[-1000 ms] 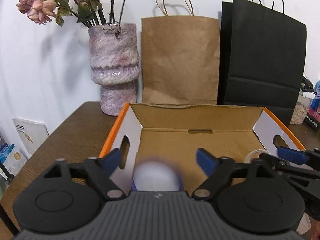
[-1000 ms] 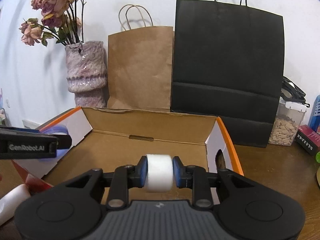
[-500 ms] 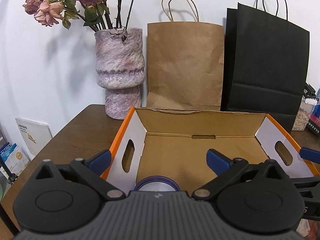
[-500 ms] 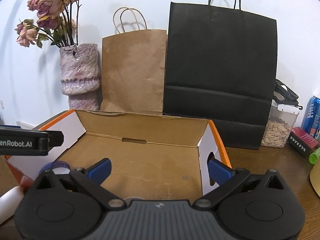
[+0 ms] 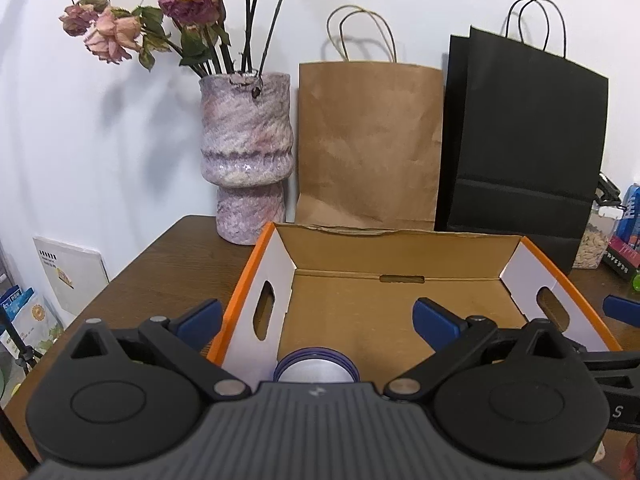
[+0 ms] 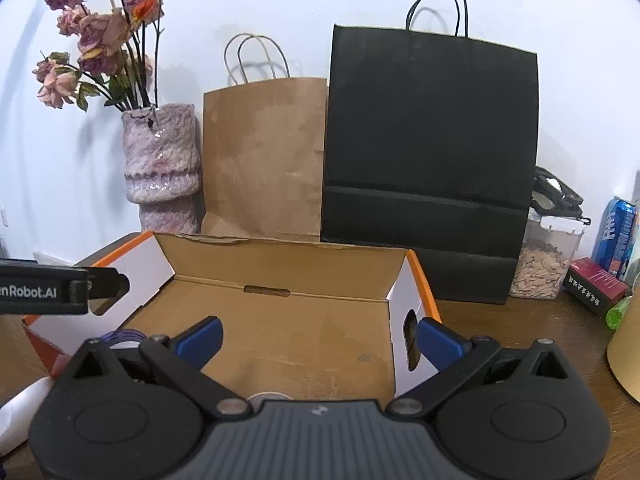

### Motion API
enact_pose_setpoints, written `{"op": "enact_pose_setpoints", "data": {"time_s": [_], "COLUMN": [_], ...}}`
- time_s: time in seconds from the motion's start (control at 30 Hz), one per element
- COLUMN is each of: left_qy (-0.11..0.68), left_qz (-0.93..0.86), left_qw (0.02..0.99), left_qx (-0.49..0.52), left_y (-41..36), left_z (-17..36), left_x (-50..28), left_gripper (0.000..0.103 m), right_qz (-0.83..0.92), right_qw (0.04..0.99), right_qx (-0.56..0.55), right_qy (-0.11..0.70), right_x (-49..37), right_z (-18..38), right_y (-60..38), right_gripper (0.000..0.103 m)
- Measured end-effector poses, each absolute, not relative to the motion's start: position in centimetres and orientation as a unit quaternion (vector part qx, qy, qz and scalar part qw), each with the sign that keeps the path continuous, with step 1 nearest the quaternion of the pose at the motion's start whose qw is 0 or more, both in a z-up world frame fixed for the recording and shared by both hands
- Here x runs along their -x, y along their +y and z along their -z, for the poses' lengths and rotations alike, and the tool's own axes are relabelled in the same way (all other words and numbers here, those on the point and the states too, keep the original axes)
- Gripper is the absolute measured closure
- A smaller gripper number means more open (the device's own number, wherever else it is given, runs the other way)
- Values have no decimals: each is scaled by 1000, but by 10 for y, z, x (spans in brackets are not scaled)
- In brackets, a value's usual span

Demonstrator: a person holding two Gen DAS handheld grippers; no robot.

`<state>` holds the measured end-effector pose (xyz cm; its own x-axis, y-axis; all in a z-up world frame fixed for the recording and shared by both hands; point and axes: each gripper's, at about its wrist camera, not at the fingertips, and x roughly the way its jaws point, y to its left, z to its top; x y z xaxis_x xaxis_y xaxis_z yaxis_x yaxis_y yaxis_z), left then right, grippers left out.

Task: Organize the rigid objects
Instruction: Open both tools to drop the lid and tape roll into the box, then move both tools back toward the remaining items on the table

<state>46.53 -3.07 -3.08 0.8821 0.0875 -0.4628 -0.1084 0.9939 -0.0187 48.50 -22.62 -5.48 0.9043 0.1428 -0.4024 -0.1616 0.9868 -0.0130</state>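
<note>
Against a white wall, a brown paper bag (image 5: pixel 370 148), a black paper bag (image 5: pixel 524 152) and a mottled vase (image 5: pixel 246 156) of dried roses are stood at the back of a dark wooden table (image 5: pixel 168 264). An open cardboard box (image 5: pixel 396 240) with orange edges is set in front of them, presumably as the collection point for the rigid objects.

A purple-rimmed jar (image 5: pixel 316 370) is seen inside the box, at its near left corner, directly below the left tongs (image 5: pixel 316 316). A small round item (image 6: pixel 267 397) is partly visible on the box floor under the right tongs (image 6: pixel 320 336); its identity cannot be determined. Both placements are judged complete.

Both pairs of tongs are spread wide and nothing is held in either. Each is held level above the near edge of the box, pointed toward the wall, the two side by side. A white object (image 6: pixel 20 412) is noted on the table outside the box to the left, and is judged a likely remaining item.
</note>
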Motion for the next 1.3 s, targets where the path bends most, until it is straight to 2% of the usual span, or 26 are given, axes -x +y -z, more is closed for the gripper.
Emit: {"op": "enact_pose_setpoints", "data": {"time_s": [0.67,1.3], "left_qy": [216,235], "left_qz": [-50,-56], "left_qw": [975,970], "left_qx": [32,23], "left_y": [-11,24], "left_z": [13,21], "left_x": [-378,-290], "left_gripper": [0,0], "right_qz": [-79,-87], "right_qw": [979,976], "right_qx": [21,28], "right_qy": [187,197], "right_x": [-399,-305], "right_z": [40,42], "right_y": [-233,-215], "right_gripper": [0,0]}}
